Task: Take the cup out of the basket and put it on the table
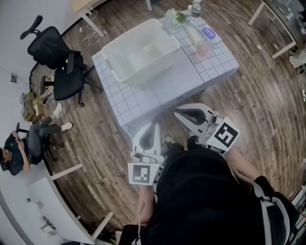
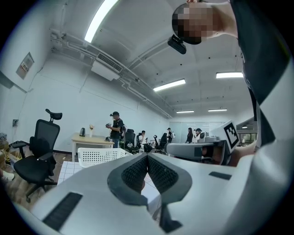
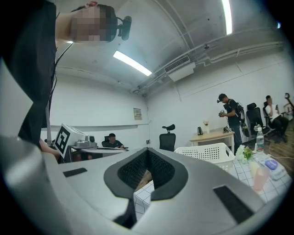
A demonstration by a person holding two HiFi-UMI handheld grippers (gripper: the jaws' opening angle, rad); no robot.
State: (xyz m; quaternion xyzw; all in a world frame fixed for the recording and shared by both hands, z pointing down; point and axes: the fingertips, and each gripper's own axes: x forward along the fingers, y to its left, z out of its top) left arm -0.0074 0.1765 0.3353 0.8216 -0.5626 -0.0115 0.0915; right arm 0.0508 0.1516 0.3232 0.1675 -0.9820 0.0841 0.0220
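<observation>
Head view shows me, at the far left, a black office chair on the wooden floor. To the right of it stands the checked desk, and on its left part is the white basket. The pale cup is inside the basket, toward its right side. In front of the desk's near edge both tools are level and well apart from the basket. The left tool has its jaws pressed together with nothing between them. The right tool is closed in the same way and is also empty. At the desk's far right end stand small flowers and a bottle.
</observation>
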